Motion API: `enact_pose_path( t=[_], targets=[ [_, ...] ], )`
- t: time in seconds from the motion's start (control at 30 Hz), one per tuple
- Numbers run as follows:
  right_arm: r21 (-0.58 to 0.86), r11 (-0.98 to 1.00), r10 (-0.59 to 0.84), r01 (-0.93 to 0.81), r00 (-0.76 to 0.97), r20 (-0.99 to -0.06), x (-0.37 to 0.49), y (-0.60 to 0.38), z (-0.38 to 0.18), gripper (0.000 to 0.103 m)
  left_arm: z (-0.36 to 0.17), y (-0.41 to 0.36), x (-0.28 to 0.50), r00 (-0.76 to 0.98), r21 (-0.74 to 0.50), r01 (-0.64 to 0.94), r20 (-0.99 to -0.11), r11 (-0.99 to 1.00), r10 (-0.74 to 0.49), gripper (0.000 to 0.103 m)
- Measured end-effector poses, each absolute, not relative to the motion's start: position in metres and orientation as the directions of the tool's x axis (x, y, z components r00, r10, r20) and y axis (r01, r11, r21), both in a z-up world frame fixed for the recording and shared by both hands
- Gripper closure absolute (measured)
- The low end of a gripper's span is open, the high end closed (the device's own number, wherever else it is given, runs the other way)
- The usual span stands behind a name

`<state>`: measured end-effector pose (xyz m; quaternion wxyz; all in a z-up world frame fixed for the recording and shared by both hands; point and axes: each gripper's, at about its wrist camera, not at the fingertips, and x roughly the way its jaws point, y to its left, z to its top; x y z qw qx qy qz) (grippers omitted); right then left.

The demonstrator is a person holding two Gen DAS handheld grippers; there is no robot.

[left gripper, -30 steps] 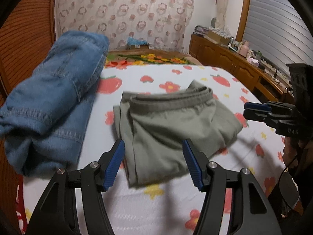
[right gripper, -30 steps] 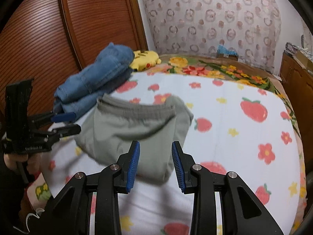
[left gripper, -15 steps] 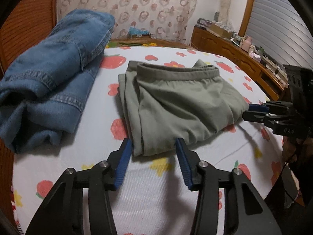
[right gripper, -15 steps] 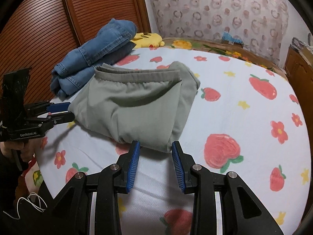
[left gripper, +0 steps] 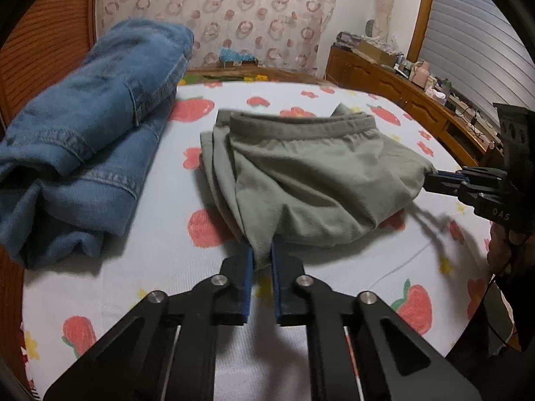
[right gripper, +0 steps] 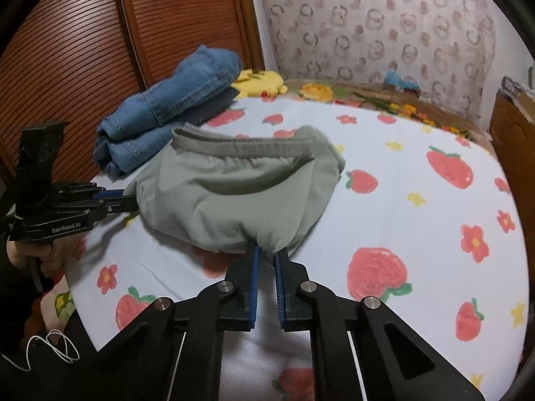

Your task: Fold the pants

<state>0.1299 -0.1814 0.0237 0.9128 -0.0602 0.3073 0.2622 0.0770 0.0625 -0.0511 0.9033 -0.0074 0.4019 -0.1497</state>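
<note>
item: olive-green pants (left gripper: 311,180), already folded small, lying on the strawberry-print bed (right gripper: 418,234) beside folded blue jeans (left gripper: 83,153). soft, light, limp fabric that is sagging and bunching. your left tool (left gripper: 262,257) and right tool (right gripper: 266,257) are closing on its near-edge corners; you are gripping all layers there.

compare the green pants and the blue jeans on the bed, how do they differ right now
The green pants are thin, smooth olive cloth with an elastic waistband; the blue jeans are thick denim with heavy seams. The pants are pinched at two near corners, by the closing left gripper and the closing right gripper; the jeans lie untouched nearer the wooden wall. Both are folded and rest on the strawberry-print sheet.
</note>
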Motion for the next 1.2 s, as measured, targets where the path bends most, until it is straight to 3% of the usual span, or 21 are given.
enact_pose_path(
  t=[0.3, 0.53, 0.77, 1.2],
  targets=[
    [0.070, 0.850, 0.467, -0.522, 0.686, -0.558, 0.087, -0.206, 0.041, 0.095, -0.014, 0.056, 0.046, 0.686, -0.152, 0.312, -0.646, 0.938, -0.334, 0.096],
    [0.075, 0.845, 0.471, -0.529, 0.672, -0.571, 0.049, -0.220, 0.037, 0.095, -0.021, 0.050, 0.018, 0.664, -0.161, 0.338, -0.657, 0.927, -0.356, 0.096],
    [0.105, 0.847, 0.467, -0.520, 0.636, -0.615, 0.054, -0.223, 0.016, 0.096, -0.053, 0.057, 0.017, 0.607, -0.171, 0.304, -0.724, 0.937, -0.329, 0.096],
    [0.161, 0.846, 0.499, -0.508, 0.648, -0.575, 0.052, -0.230, 0.024, 0.093, -0.019, 0.045, 0.005, 0.637, -0.163, 0.359, -0.676, 0.919, -0.369, 0.093]
  ],
)
